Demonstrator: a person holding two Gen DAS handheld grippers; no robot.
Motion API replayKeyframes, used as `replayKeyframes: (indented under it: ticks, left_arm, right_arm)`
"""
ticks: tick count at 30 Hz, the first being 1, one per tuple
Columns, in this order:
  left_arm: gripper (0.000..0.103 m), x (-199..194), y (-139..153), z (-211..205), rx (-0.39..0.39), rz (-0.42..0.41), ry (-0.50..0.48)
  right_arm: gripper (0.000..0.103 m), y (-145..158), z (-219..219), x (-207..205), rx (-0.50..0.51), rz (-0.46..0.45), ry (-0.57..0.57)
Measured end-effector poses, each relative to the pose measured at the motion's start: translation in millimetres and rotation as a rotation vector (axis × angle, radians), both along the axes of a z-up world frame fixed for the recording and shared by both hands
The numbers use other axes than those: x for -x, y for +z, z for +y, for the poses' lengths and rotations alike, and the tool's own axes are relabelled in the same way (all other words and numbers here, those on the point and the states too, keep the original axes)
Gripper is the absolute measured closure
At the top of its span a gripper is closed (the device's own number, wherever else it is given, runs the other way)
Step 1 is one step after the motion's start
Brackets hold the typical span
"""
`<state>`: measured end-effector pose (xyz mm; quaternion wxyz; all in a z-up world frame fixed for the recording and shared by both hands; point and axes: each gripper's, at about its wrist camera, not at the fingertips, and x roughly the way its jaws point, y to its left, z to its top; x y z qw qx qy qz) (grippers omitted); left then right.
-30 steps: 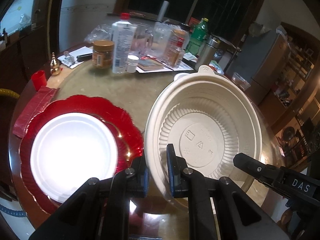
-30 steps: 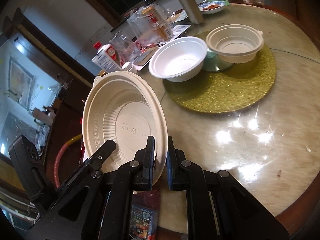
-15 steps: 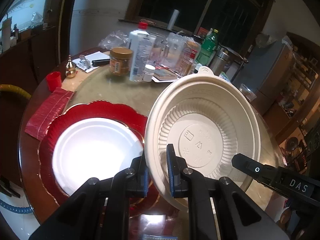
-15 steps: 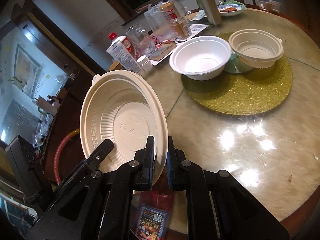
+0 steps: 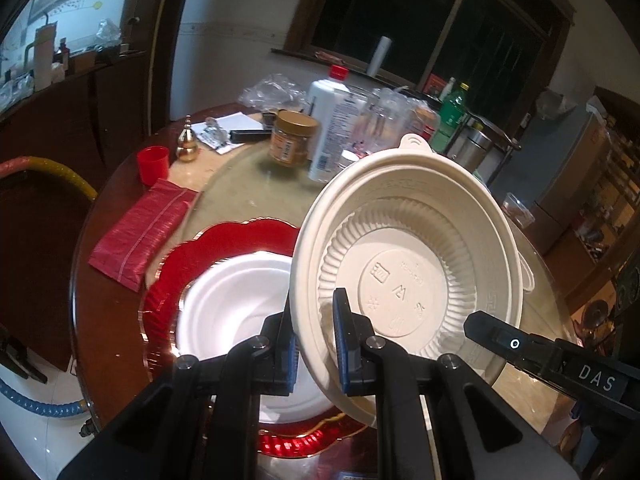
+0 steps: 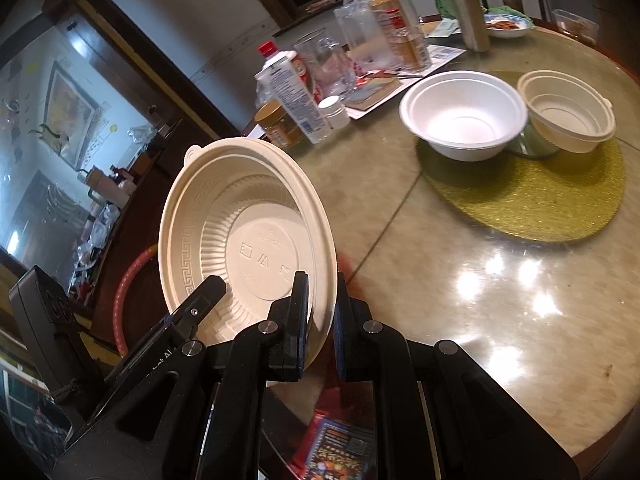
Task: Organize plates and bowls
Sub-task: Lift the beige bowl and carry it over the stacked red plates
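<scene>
We've got the beige bowl [image 5: 408,280] pinched at opposite rim pts: left gripper [image 5: 314,344] & right gripper [image 6: 322,320] both clamped tight on it. Two-pt hold keeps it steady, tilted, off the table beside the red plate [image 5: 168,300], prob headed for the gold mat [image 6: 540,200] w/ the other bowls.

The right tool [image 6: 320,320] is clamped on the rim of a cream plastic bowl [image 6: 244,236], held tilted above the round worktop [image 6: 500,300]. The left tool [image 6: 200,300] reaches in at its far rim. Across the worktop, a white bowl [image 6: 464,114] and a smaller cream bowl [image 6: 566,112] sit on a gold placemat [image 6: 532,200].
</scene>
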<state>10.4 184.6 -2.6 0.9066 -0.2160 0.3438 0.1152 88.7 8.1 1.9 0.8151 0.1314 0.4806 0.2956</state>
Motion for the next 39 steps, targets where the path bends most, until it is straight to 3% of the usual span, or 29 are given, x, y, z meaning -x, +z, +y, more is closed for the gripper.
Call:
replayKeyframes:
  ticks: [14, 39]
  left_arm:
    - [0.090, 22, -3, 32, -0.014, -0.004, 0.085]
    - [0.090, 27, -21, 44, -0.060, 0.078, 0.136]
  right_arm:
    - [0.092, -5, 45, 6, -0.011, 0.014, 0.090]
    - [0.092, -33, 74, -1, 0.001, 0.087, 0.161]
